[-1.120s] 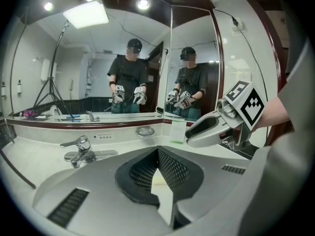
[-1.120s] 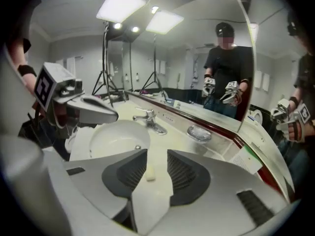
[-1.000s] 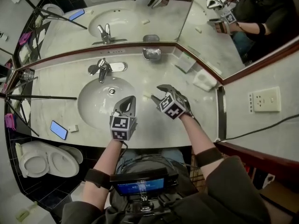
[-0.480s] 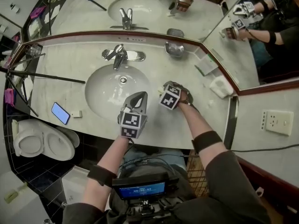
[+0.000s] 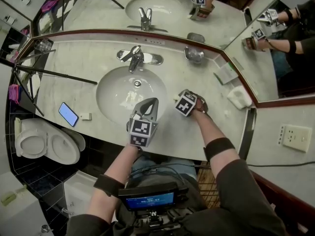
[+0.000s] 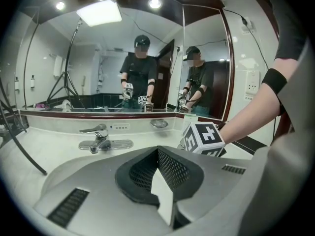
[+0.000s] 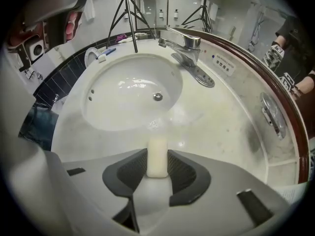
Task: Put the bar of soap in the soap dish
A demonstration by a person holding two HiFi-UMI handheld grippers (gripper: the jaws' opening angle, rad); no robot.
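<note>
Pale bathroom counter (image 5: 74, 82): the right gripper (image 7: 158, 167) has just been closing its jaws and now grasps the soap (image 7: 157, 154), lying right of the basin. Left gripper (image 6: 158, 156) is clenched and empty. Squeeze squarely and gently before lifting toward the dish (image 5: 194, 54), far right.

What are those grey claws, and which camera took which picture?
A person stands at a bathroom counter with a hand-held two-jaw gripper in each hand; the marker cubes are part of the grippers. The wide picture comes from a camera on the person's head, looking down; the other two come from cameras riding on the grippers. The counter holds a sink, a faucet, a phone and, by the mirror, a metal soap dish. The left gripper is shut and empty. The right gripper points down beside the sink; its jaws have just been closing, and their pads now press a bar of soap.
</note>
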